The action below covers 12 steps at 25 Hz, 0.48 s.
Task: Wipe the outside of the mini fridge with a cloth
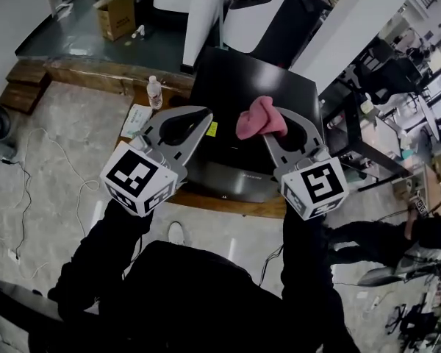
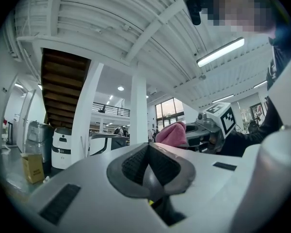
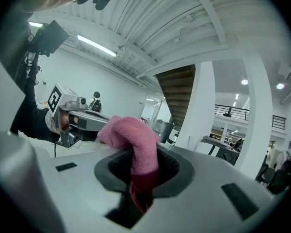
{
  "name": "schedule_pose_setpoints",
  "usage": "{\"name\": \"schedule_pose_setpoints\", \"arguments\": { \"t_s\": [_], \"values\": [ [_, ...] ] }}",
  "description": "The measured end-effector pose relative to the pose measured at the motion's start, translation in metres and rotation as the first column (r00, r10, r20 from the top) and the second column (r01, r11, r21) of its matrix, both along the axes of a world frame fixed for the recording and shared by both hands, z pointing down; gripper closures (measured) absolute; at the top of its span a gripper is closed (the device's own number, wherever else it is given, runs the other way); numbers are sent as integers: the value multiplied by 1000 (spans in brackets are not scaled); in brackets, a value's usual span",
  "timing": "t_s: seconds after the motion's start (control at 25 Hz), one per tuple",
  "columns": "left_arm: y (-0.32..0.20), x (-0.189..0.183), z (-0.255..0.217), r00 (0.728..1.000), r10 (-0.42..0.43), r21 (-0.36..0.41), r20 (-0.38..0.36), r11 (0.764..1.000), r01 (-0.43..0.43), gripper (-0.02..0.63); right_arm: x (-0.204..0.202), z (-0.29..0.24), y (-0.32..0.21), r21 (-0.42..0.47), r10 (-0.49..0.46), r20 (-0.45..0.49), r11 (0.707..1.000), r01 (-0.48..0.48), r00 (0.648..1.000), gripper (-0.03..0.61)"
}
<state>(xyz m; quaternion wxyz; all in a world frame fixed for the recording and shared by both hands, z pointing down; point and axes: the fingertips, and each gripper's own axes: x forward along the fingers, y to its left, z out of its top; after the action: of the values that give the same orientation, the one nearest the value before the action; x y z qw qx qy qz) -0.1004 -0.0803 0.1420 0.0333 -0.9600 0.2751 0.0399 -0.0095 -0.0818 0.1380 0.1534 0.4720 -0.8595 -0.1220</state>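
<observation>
- Head view: shows the mini fridge [image 1: 239, 87], black-topped, on a wooden surface [image 1: 235, 204], with both tools raised above it and touching nothing. Puts the right gripper [image 1: 283, 123] over the fridge top, clenched on a pink cloth [image 1: 259, 118] bunched out past the tips. Puts the left gripper [image 1: 195, 118] alongside, near but apart, pinched together on nothing. Places a bottle [image 1: 154, 92] just beside the fridge's left side.
- Left gripper view: confirms the left gripper [image 2: 148, 166] closed and empty, pads meeting with nothing between. Catches the cloth [image 2: 170, 134] and the right gripper [image 2: 190, 132] off to the side, against ceiling and columns only.
- Right gripper view: shows the right gripper [image 3: 143, 176] biting a single fold of the cloth [image 3: 131, 140], most of it flopped over to one side. Shows the left gripper [image 3: 98, 123] beyond.
- Likely trouble: with so narrow a bite, a firm stroke could drag the cloth free. Could also scrape bare jaw tips on the fridge if pressed down off the lopsided wad. Might knock the bottle when working down the left side.
</observation>
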Motion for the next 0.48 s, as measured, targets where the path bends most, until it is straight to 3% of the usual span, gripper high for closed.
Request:
{"name": "schedule_pose_setpoints", "arguments": {
  "t_s": [0.24,0.48],
  "values": [
    [-96,-8,-8,1000,-18,9,10,1000,17,607,-5,-22,-113,-43,-10,-90,999,6,996,496],
    [-164,8,2,997,-71,-4,20,997,71,607,6,11,-221,-213,-13,-158,977,-21,987,496]
  ]
}}
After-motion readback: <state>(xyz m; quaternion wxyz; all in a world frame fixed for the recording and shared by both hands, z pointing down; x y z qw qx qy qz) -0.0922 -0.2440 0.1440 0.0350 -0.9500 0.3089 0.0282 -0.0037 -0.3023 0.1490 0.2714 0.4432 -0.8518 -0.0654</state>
